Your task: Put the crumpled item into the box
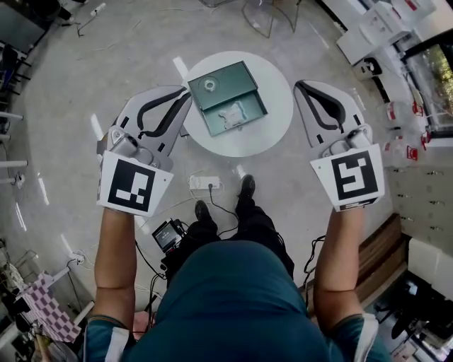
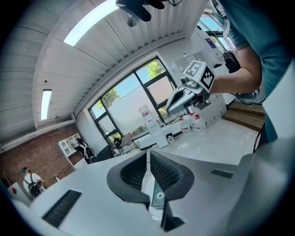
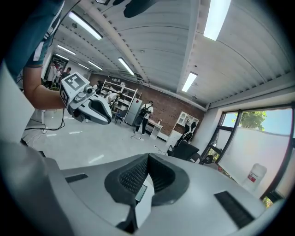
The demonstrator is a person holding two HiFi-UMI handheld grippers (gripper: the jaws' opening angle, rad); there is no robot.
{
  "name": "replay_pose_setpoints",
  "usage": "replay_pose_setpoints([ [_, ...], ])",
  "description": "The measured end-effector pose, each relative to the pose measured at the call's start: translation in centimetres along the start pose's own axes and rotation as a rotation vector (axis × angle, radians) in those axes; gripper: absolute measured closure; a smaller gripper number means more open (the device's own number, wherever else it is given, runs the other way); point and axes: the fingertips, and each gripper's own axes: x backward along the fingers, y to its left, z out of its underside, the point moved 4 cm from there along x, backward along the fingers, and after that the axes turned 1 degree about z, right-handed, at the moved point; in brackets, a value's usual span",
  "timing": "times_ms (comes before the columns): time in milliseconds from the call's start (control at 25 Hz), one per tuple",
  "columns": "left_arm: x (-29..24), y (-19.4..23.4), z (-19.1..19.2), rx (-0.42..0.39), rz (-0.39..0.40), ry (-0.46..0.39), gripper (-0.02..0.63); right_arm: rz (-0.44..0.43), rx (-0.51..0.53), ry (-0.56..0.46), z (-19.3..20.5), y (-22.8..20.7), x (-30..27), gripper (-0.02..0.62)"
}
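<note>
A green box (image 1: pixel 244 79) lies open on the round white table (image 1: pixel 276 92). A white crumpled item (image 1: pixel 231 115) rests inside its near half, and a small ring (image 1: pixel 208 85) lies in its far half. My left gripper (image 1: pixel 186 96) hangs in the air left of the table, jaws together and holding nothing. My right gripper (image 1: pixel 300 85) is held up at the table's right edge, also shut and empty. In the left gripper view the pads (image 2: pixel 148 155) meet, and a sliver of the green box (image 2: pixel 158 197) shows below them. The right gripper view shows its own jaws (image 3: pixel 147 159) closed too.
A power strip (image 1: pixel 203 184) with cables lies on the floor between the table and the person's feet. A small black device (image 1: pixel 168 235) sits by the left leg. White cabinets (image 1: pixel 375 28) and shelving stand at the far right. A chair base (image 1: pixel 259 15) stands beyond the table.
</note>
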Motion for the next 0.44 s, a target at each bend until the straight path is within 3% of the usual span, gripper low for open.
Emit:
replay_pose_setpoints([
  [440,10.2,0.7,-1.5,0.006,-0.039,-0.04,0.566,0.03,0.039,-0.019,-8.2,4.3,4.2,0.558],
])
